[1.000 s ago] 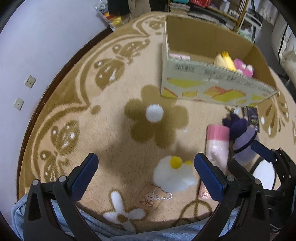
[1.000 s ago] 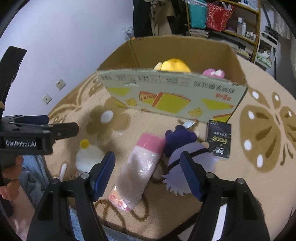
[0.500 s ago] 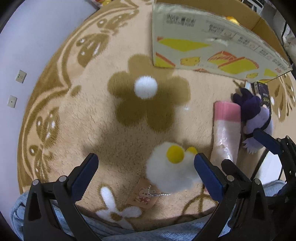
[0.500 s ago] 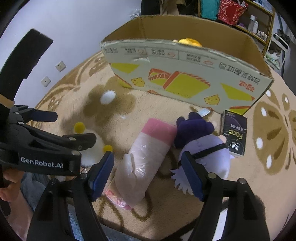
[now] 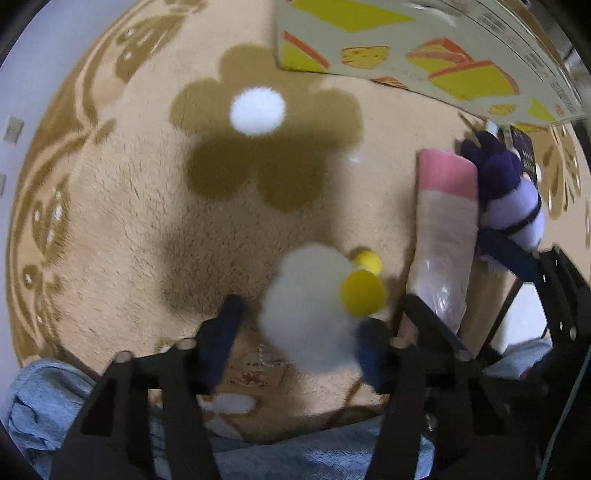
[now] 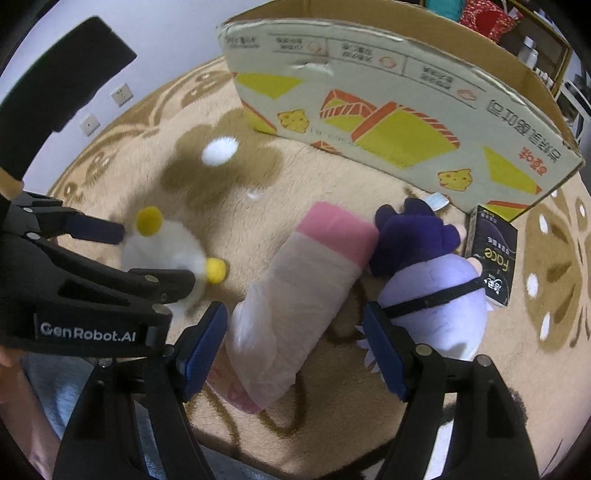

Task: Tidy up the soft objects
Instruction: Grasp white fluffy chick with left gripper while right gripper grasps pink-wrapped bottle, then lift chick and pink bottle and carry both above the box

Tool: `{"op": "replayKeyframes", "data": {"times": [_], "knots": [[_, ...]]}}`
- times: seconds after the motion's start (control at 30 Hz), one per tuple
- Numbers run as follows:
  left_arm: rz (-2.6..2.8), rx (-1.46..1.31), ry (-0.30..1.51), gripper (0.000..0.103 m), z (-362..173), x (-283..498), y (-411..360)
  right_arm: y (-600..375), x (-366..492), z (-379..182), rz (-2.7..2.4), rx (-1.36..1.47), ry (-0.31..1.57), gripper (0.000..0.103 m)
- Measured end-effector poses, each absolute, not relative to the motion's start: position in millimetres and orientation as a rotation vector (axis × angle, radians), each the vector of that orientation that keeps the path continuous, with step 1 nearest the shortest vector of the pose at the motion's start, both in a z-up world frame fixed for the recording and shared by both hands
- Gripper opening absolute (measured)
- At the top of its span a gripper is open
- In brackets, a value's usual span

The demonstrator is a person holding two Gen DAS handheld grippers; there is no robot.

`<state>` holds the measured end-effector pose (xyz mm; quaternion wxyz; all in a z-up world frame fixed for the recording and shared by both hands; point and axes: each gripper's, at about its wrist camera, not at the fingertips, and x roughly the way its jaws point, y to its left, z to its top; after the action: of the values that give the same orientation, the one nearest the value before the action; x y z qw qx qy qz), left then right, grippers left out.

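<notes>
A white fluffy toy [image 5: 310, 306] with yellow pom-poms lies on the beige rug. My left gripper [image 5: 295, 339] straddles it with the jaws narrowed close around its sides; the picture is blurred. It also shows in the right wrist view [image 6: 166, 251]. A pink-capped roll in clear plastic [image 6: 299, 291] lies between the fingers of my right gripper [image 6: 295, 347], which is open above it. A purple and lilac plush [image 6: 432, 277] lies right of the roll, touching it. The cardboard box [image 6: 388, 110] stands behind.
A small black carton [image 6: 491, 254] lies by the box's right corner. A paper tag [image 5: 255, 369] lies under the white toy. The person's jeans [image 5: 74, 406] fill the near edge. Shelves [image 6: 517, 29] stand behind the box.
Both grippers have dropped lower toward the rug. The left jaws have closed in from wide open to near the white toy's sides. The right jaws stay open over the roll.
</notes>
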<state>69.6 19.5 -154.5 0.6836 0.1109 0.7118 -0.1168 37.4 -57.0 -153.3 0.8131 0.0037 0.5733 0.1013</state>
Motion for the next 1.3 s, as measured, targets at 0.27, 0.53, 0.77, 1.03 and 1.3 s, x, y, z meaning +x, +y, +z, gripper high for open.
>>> {"op": "replayKeyframes", "data": {"times": [0.27, 0.53, 0.77, 1.03, 1.3], "knots": [[-0.245, 0.280, 1.505, 0.031, -144, 72, 10, -50, 49, -165, 0.219, 0.011, 1.238, 0.079], [-0.198, 0.298, 1.448, 0.031, -133, 76, 0, -49, 53, -171, 0.174, 0.004, 1.225, 0.066], [-0.158, 0.306, 1.388, 0.031, -121, 81, -2, -68, 51, -159, 0.130, 0.118, 1.206, 0.047], [-0.132, 0.274, 1.309, 0.031, -100, 81, 13, -81, 38, -129, 0.126, 0.165, 1.102, 0.035], [-0.128, 0.247, 1.194, 0.031, -75, 85, 21, -86, 35, -113, 0.137, 0.201, 1.049, 0.019]]}}
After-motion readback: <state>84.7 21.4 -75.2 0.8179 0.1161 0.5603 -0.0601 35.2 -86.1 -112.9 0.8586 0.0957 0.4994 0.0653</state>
